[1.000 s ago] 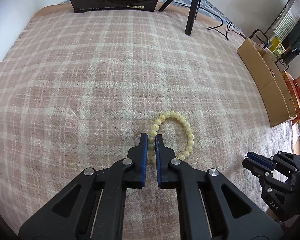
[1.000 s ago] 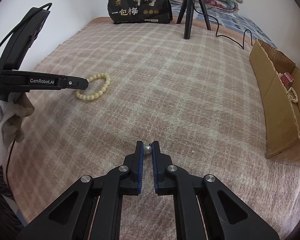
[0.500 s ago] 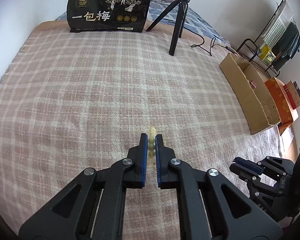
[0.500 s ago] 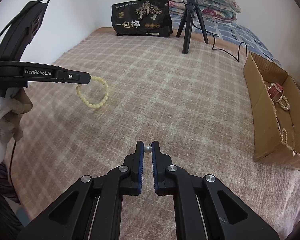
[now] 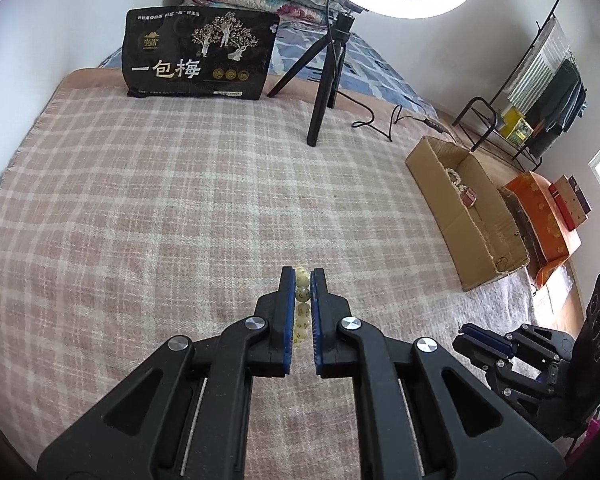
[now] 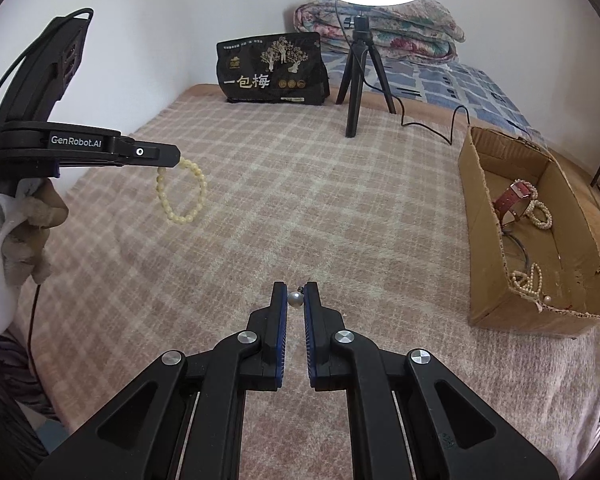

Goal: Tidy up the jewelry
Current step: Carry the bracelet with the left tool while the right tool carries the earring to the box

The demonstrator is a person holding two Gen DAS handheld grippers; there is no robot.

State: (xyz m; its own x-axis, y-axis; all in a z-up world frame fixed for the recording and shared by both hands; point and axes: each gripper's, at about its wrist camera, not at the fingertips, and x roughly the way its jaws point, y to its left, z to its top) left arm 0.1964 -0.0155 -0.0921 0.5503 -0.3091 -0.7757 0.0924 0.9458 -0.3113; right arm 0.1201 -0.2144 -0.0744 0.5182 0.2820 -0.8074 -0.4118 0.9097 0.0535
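Observation:
My left gripper (image 5: 301, 276) is shut on a pale yellow bead bracelet (image 5: 302, 304), held edge-on between the blue pads. In the right wrist view the bracelet (image 6: 182, 194) hangs as a loop from the left gripper (image 6: 172, 156) above the blanket. My right gripper (image 6: 295, 290) is shut on a small pearl earring (image 6: 295, 299); it also shows at the lower right of the left wrist view (image 5: 480, 340). The cardboard box (image 6: 480, 216) at the right holds a red-strap watch (image 6: 514, 200) and pearl bracelets (image 6: 540, 216).
A pink plaid blanket (image 5: 180, 200) covers the bed. A black snack bag (image 5: 200, 56) stands at the far edge. A ring light tripod (image 5: 324, 92) with a cable (image 5: 384, 128) stands near it. Folded quilts (image 6: 400, 36) lie behind. Orange boxes (image 5: 540, 216) sit beyond the cardboard box.
My left gripper has lifted the bead bracelet off the blanket; it now hangs in the air. My right gripper has risen with the pearl earring, and both views now look further up the room.

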